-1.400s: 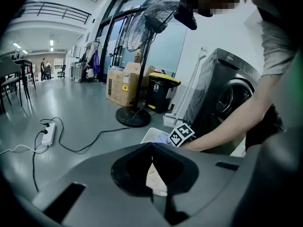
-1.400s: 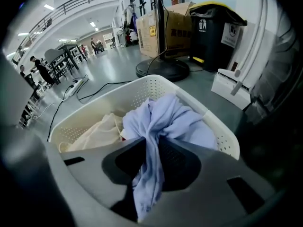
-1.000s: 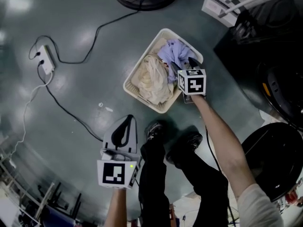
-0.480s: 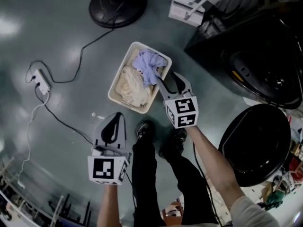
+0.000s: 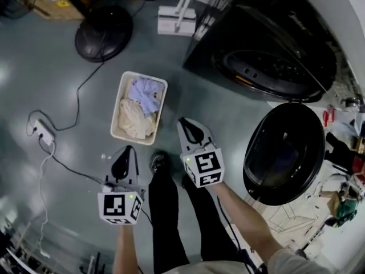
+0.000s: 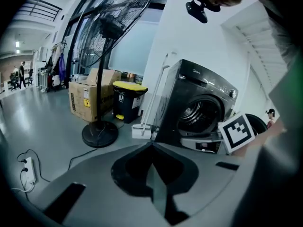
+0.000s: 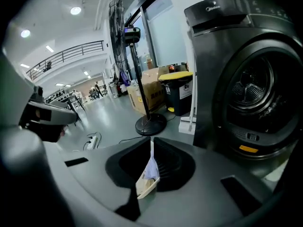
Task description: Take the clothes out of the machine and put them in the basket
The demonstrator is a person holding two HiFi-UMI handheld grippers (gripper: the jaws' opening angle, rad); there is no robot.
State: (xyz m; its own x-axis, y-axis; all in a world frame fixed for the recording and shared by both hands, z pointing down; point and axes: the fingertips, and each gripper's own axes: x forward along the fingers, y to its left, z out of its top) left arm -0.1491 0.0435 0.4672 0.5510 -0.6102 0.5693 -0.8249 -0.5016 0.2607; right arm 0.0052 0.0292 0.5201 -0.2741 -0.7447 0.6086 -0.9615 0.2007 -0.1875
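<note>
Inside of dark grey washing machine [image 5: 268,67] too dark to read. Lilac, cream clothes [image 5: 137,116] lie in cream plastic basket [image 5: 116,114], far left. My right gripper [image 5: 182,121], earlier over basket, now clear of it, jaws just closed, empty; my left gripper [image 5: 126,149] closed, empty

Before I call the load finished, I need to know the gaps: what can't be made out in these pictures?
Inside the drum: right gripper view, dark and cut by the right edge; head view, the machine opening is just black. Leftover clothes: cannot tell.
Bottom of the basket: head view, covered by the cream cloth and lilac cloth.
</note>
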